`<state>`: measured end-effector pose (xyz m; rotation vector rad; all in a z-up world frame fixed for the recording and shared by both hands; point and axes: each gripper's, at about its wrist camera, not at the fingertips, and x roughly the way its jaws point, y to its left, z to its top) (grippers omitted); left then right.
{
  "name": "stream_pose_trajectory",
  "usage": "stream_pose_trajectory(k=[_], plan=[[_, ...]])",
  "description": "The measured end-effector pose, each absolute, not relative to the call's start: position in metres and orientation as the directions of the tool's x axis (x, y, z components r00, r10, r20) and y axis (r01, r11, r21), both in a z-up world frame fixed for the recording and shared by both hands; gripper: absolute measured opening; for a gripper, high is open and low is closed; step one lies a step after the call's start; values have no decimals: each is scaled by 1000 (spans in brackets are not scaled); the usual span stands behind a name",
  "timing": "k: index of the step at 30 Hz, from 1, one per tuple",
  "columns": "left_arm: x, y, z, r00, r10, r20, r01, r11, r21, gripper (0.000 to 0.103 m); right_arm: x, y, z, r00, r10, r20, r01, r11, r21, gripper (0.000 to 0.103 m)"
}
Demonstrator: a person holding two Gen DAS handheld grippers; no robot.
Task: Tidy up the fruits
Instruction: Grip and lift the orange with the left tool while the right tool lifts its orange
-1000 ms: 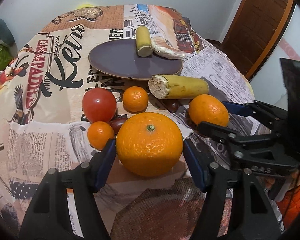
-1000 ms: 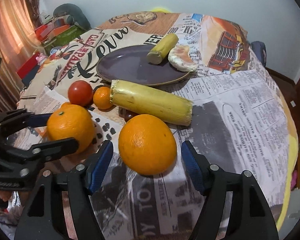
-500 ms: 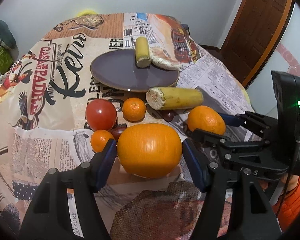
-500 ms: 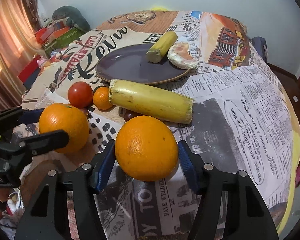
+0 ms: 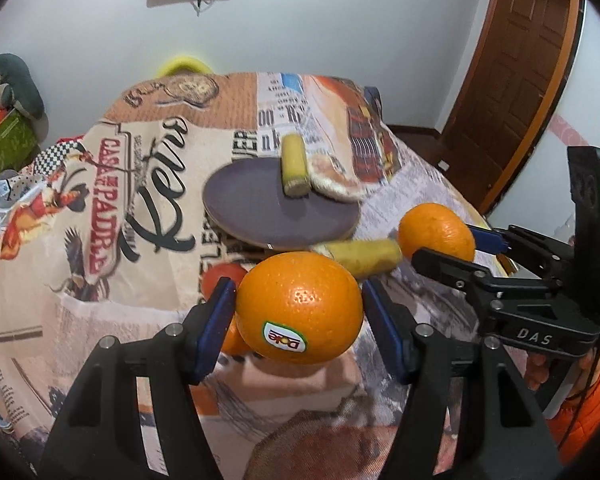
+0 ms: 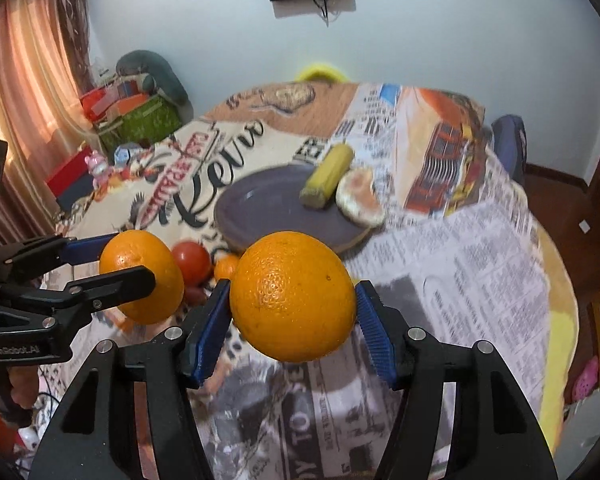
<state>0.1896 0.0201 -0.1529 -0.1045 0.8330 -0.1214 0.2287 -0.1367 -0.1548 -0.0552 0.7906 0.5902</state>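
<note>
My left gripper (image 5: 298, 320) is shut on a large orange with a Dole sticker (image 5: 300, 312) and holds it above the table. My right gripper (image 6: 292, 316) is shut on a second orange (image 6: 294, 296), also lifted. Each held orange shows in the other view: the right one (image 5: 436, 232) and the left one (image 6: 142, 276). A dark purple plate (image 5: 276, 208) lies ahead, with a short yellow banana piece (image 5: 294, 164) and a bread piece (image 5: 332, 178) on its far rim. A tomato (image 6: 190, 260), a small tangerine (image 6: 226, 266) and a longer banana piece (image 5: 360, 258) lie below the grippers.
The table wears a printed newspaper-pattern cloth (image 5: 140, 208). The cloth's right edge (image 6: 556, 320) drops off toward the floor. Boxes and cushions (image 6: 136, 112) stand beyond the far left. A wooden door (image 5: 520, 80) is at the right.
Both grippers have lifted their oranges off the table and tilted upward. The right gripper closed on its orange within the last second. The rest of the fruit stays on the cloth.
</note>
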Motion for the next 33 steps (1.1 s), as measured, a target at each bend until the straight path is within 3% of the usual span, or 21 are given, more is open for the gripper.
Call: stream_pose_trajectory(k=[17,33], plan=[[244,56,-127,734,-87,-674,16,994,-111,65,276,-116,-127,618,485,-619,-531,838,126,58],[318,69,-165,691,-80,-718,16,995,-96,64,332,-95,-160,580,474,-662,-530,837,135,58]])
